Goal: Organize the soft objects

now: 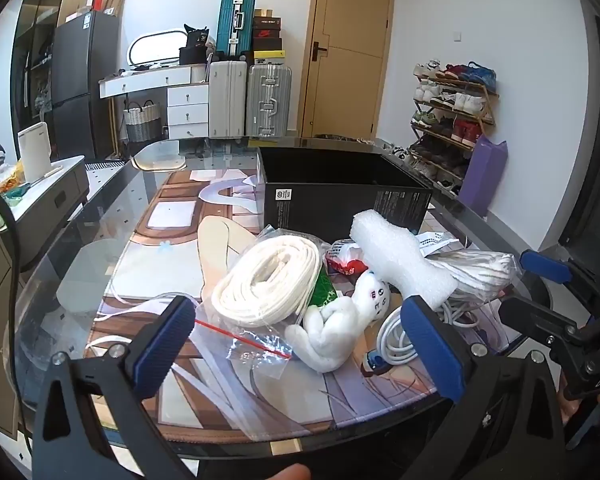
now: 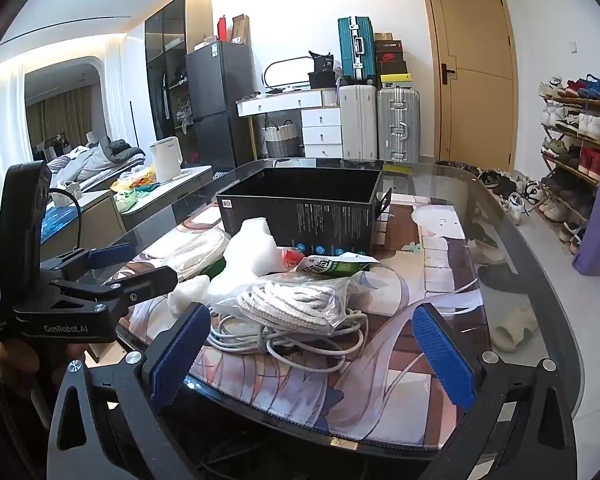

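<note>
A pile of soft things lies on the printed mat before an open black box (image 1: 340, 196) (image 2: 304, 208). It holds a bagged coil of white rope (image 1: 268, 280), a white plush toy (image 1: 340, 324), a white foam piece (image 1: 400, 256) (image 2: 252, 248), a bagged bundle of striped cord (image 2: 296, 300) (image 1: 480, 272), a white cable (image 2: 284, 340) (image 1: 396, 340) and a green snack packet (image 2: 332, 266). My left gripper (image 1: 300, 344) (image 2: 136, 264) is open and empty just before the plush toy. My right gripper (image 2: 312, 356) (image 1: 540, 284) is open and empty before the cord bundle.
The glass table (image 2: 460, 184) carries the mat. A low cabinet with a white kettle (image 1: 36, 152) stands left. Suitcases (image 1: 252, 100), a dresser and a door are behind. A shoe rack (image 1: 452, 120) and purple bag (image 2: 596, 224) stand right.
</note>
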